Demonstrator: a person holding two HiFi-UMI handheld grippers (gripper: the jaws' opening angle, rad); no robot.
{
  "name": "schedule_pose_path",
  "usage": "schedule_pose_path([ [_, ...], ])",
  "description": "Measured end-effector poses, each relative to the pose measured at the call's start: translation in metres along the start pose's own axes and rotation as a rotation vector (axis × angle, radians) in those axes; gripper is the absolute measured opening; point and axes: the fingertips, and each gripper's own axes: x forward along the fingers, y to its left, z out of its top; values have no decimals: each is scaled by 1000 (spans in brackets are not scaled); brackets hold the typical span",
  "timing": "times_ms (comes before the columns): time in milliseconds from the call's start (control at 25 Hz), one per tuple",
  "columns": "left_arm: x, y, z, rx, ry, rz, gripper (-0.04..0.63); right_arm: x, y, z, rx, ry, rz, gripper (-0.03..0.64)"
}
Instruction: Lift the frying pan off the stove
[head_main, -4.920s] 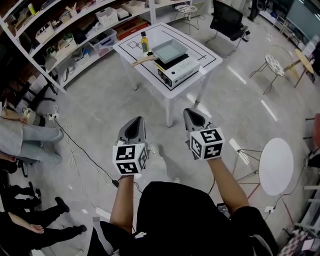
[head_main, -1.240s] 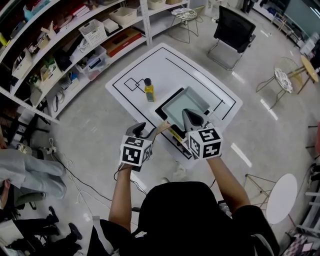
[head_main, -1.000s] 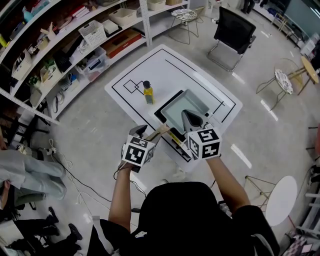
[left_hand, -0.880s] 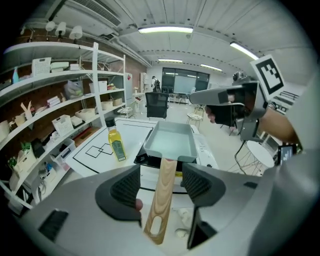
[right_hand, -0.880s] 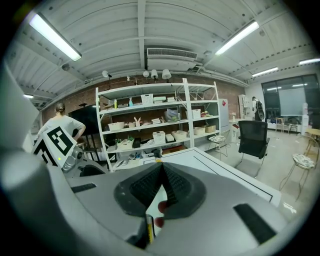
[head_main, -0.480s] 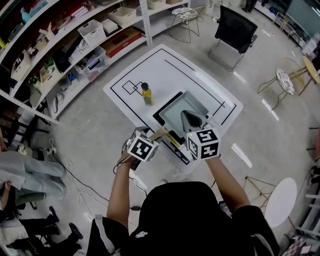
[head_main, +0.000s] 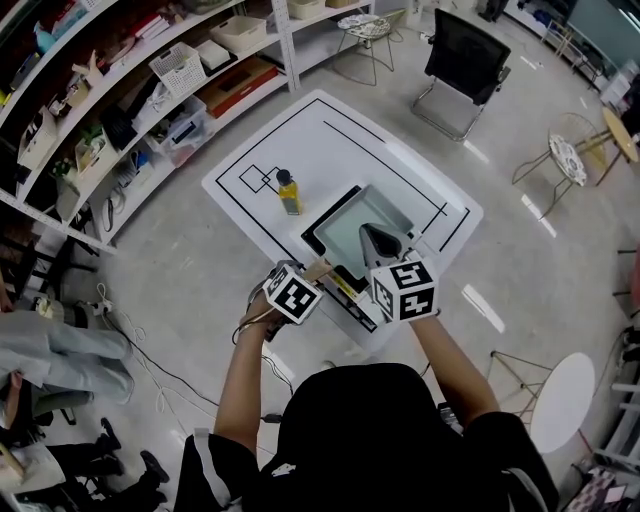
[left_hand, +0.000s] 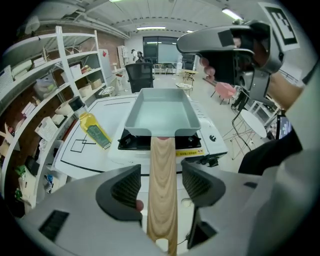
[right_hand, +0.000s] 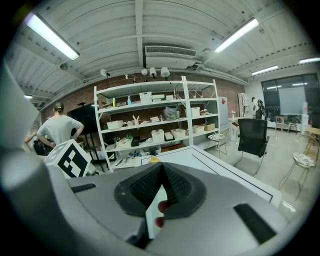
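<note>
The grey rectangular frying pan (head_main: 356, 225) (left_hand: 160, 107) sits on the white stove (head_main: 347, 291) (left_hand: 165, 148) on the white table (head_main: 400, 165). Its wooden handle (left_hand: 162, 175) (head_main: 318, 268) points toward me. My left gripper (left_hand: 161, 184) (head_main: 300, 280) is open, one jaw on each side of the handle with small gaps. My right gripper (head_main: 371, 234) (right_hand: 161, 181) is shut on nothing and hovers over the pan's near end; it also shows at the top right of the left gripper view (left_hand: 220, 40).
A yellow oil bottle (head_main: 287, 192) (left_hand: 94, 130) stands on the table left of the stove. Shelves with boxes (head_main: 120, 90) line the left side. A black chair (head_main: 460, 60) stands beyond the table. A person (right_hand: 57, 131) stands by the shelves.
I have walked up to the table. My left gripper has swung in toward the stove and now straddles the pan's handle. The right gripper has stayed over the pan.
</note>
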Motion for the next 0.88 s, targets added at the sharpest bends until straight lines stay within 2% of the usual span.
schedule_pose_path([
  [360, 15, -5, -10, 30, 89, -47, 244, 2, -7, -4, -2, 18, -12, 2],
  [560, 13, 4, -8, 39, 92, -23, 135, 3, -8, -5, -6, 17, -20, 2],
  [880, 19, -3, -14, 38, 108, -82, 97, 3, -12, -1, -6, 13, -30, 2],
])
